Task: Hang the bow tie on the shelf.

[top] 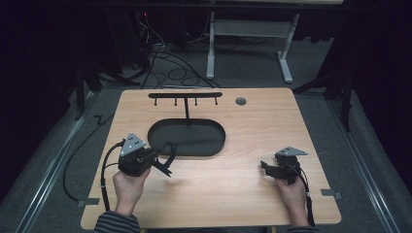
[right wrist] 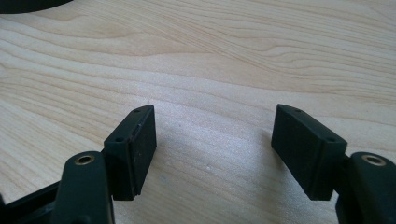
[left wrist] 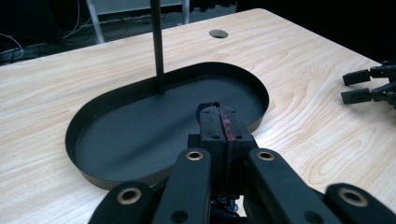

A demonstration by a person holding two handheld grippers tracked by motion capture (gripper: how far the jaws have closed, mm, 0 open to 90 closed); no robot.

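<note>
Wooden table (top: pixel 252 194), pale laminate with visible grain and rounded corners, is carrying a matte black oval tray (top: pixel 221 141) with a low upright rim, sitting at centre. A thin black post (top: pixel 186 110) is rising from the tray's 12 o'clock end to a crossbar (top: pixel 184 95) with small hooks. Left gripper (top: pixel 164 167) is hovering at the tray's 8 o'clock edge, jaws pressed together on a thin dark item (left wrist: pixel 208 107). A reddish sliver is showing in the seam, and what the item is can't be made out. Right gripper (top: pixel 265 166) is resting at the table's 4 o'clock, jaws spread wide over bare wood, holding nothing. Likely step: carrying the pinched item toward the stand. The next move is probably calling for lifting it to a hook at 12 o'clock without slackening the pinch.
</note>
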